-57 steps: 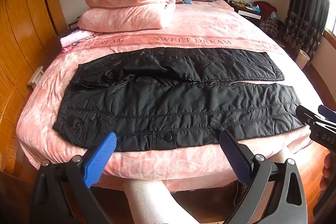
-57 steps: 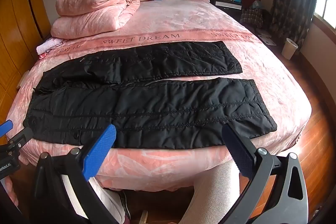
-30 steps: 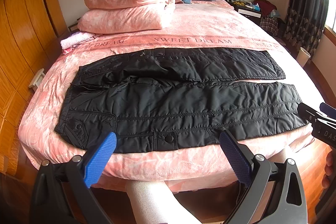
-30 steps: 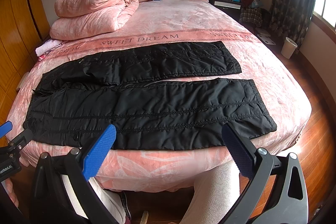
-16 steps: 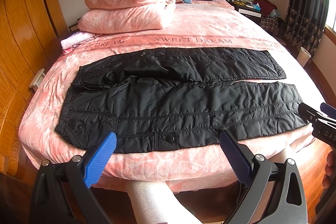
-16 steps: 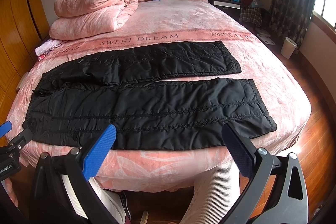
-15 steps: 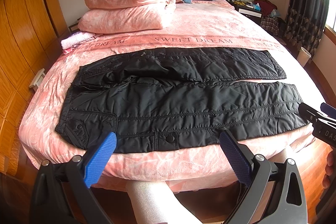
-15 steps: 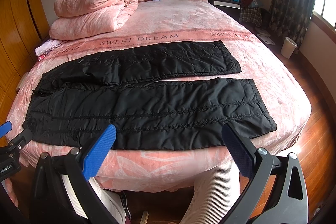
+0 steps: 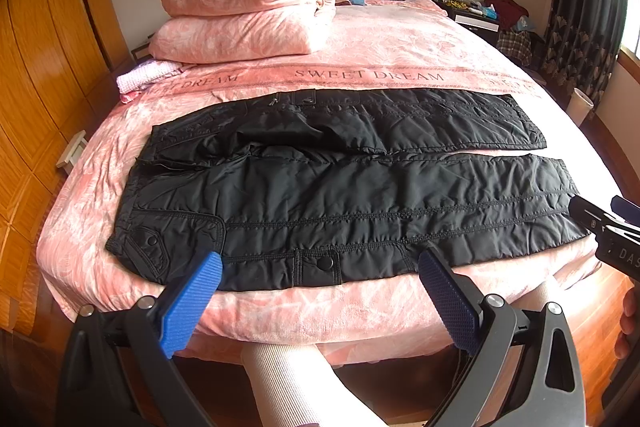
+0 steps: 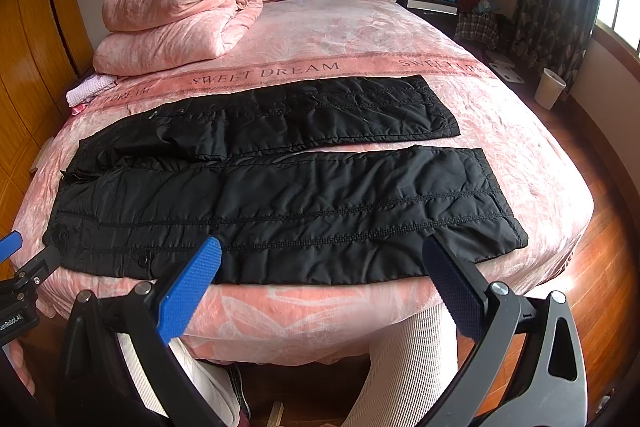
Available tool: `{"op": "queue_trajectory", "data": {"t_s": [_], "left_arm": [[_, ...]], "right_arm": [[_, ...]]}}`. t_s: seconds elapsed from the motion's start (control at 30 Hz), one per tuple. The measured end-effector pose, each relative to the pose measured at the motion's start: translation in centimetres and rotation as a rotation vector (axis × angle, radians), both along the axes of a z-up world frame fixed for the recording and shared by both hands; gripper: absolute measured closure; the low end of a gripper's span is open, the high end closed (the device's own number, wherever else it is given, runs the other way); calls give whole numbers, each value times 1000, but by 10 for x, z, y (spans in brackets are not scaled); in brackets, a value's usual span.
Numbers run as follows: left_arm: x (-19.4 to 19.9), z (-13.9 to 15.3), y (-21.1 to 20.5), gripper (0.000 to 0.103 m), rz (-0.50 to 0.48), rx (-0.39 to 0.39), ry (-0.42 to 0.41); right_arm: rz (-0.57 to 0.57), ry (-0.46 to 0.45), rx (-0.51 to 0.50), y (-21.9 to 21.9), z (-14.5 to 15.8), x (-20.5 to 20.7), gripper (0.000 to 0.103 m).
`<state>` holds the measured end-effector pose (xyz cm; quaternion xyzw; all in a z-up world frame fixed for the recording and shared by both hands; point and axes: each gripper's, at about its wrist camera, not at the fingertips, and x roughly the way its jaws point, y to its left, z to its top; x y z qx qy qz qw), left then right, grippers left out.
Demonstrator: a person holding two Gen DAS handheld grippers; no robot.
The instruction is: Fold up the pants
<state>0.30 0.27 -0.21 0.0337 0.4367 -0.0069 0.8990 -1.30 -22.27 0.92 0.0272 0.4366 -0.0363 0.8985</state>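
Observation:
Black quilted pants lie spread flat across the foot of a pink bed, waistband to the left, both legs running right and side by side. My left gripper hovers open just off the near bed edge, by the waist end and a snap button. My right gripper is open too, in front of the near leg's lower half. Neither one touches the fabric. The right gripper's tip shows at the right edge of the left wrist view, near the hem.
A folded pink duvet and pillows sit at the head of the bed. Wooden wardrobe panels stand on the left; a nightstand, curtains and a white bin on the right. The person's white-trousered legs are against the bed's foot.
Almost nothing: both grippers stay open and hold the same place, with only a slight drift of the views. The pants have not moved.

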Motion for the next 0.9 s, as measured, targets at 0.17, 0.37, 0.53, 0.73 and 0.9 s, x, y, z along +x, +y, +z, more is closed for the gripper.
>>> {"op": "queue_trajectory", "data": {"t_s": [0.17,0.37,0.53,0.73,0.9], "left_arm": [[0,0,-1,4,-2,1,0],[0,0,-1,4,-2,1,1],[0,0,-1,4,-2,2,1],[0,0,-1,4,-1,3,2],[0,0,-1,4,-1,4,1]], "right_arm": [[-2,1,0,0,-2,0,2],[-2,1,-1,0,-1,0,2],[-2,3,-1,0,-2,0,2],[-3,5,2,-1,-4,-1,2],[-5,3,2,-1,-5,-2,2]]}}
